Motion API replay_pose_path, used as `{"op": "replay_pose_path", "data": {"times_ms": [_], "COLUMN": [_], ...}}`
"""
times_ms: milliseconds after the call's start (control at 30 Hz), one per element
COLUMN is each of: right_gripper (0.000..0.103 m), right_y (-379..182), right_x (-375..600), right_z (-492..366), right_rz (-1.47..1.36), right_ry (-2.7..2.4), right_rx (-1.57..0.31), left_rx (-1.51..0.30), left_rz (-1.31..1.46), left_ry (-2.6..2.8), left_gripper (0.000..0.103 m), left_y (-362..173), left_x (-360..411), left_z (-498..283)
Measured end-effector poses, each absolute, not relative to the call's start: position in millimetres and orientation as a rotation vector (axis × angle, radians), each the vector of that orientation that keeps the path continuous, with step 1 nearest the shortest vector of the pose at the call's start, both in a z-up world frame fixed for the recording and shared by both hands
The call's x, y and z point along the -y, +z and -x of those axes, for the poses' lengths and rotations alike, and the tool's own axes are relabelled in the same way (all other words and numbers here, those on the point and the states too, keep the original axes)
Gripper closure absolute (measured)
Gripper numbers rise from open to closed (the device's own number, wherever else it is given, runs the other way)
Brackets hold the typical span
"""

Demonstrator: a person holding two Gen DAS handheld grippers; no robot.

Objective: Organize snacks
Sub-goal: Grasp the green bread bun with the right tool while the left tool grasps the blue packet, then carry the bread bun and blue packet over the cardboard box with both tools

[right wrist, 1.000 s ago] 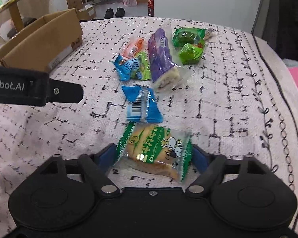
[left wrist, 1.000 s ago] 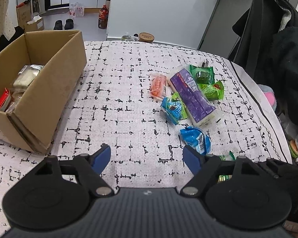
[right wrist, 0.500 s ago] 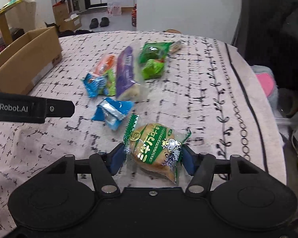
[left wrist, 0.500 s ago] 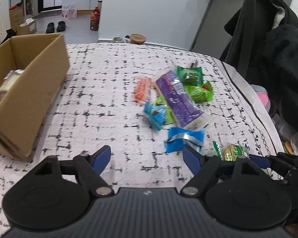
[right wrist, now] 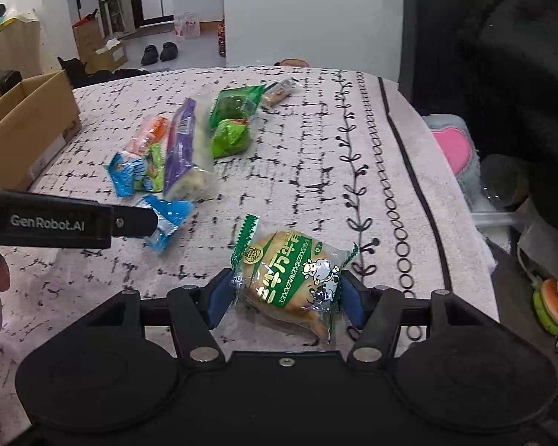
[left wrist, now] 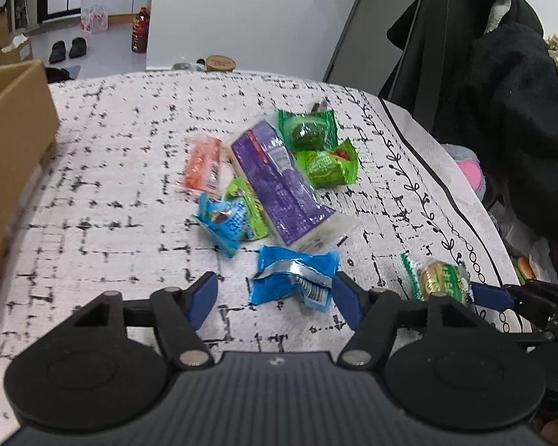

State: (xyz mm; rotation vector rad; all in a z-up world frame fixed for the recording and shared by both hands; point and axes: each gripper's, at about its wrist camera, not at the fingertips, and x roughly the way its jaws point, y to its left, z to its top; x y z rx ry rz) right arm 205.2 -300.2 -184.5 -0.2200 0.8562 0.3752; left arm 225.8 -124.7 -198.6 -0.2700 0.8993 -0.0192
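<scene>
- Two changes show against the earlier frames, set on the patterned tabletop (right wrist: 316,156).
- Cardboard box (left wrist: 15,141) now sits at the far left edge of the left wrist view, where a second ago it filled that side; the view has swung toward the snack pile.
- Left tool (left wrist: 275,293), jaws apart, now brackets the blue packet (left wrist: 294,278), which lies on the cloth, not yet gripped.
- Right tool (right wrist: 284,297) stays clamped on the green bread packet (right wrist: 294,278), now lifted off the cloth; boxing it seems next.

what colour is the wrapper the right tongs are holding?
Green and white over a golden bun, with a small cow print: the bread packet in the right tongs. Clearest in the right wrist view.
</scene>
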Motion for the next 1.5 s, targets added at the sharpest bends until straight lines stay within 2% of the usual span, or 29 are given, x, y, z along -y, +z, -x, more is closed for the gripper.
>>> {"op": "replay_pose_path", "data": {"times_ms": [167,300,367,433,567,667,733,800,1500], "right_gripper": [0.043,0.036,0.033,0.029,0.026,0.032,0.042,0.045,0.046], "right_y": [-188.4,-191.7,-193.5,-196.0,-199.5,-199.8,-198.3,-194.7,-152.6], "right_x": [300.0,296.1,292.9,289.1,284.5,282.8,282.3,281.0,233.8], "right_z": [-209.2,-211.3,-211.6,-211.3,-212.7,-212.7,-212.9,-211.6,-206.8], "right_rz": [0.231,0.238,0.248,0.264,0.274,0.287,0.29,0.297,0.275], "right_ry": [0.375,0.363,0.357,0.353,0.339,0.336,0.344,0.351,0.457], "right_rx": [-0.866,-0.867,-0.864,-0.866,-0.868,-0.86,-0.864,-0.861,-0.709], "left_rx": [-0.913,-0.907,-0.91,-0.911,-0.911,-0.914,-0.916,-0.915,-0.807], "left_rz": [0.273,0.249,0.248,0.243,0.226,0.246,0.26,0.274,0.31], "left_ry": [-0.024,-0.033,-0.04,-0.041,-0.045,-0.043,-0.037,-0.026,0.07], "left_gripper": [0.037,0.037,0.048,0.05,0.061,0.066,0.067,0.067,0.067], "left_y": [-208.4,-211.7,-213.1,-214.6,-215.0,-213.3,-211.5,-208.8,-149.5], "left_x": [128.1,133.3,134.1,134.7,135.3,131.1,128.3,124.3,73.4], "left_z": [-234.8,-241.2,-242.5,-241.5,-237.2,-235.1,-233.6,-231.3,-200.0]}}
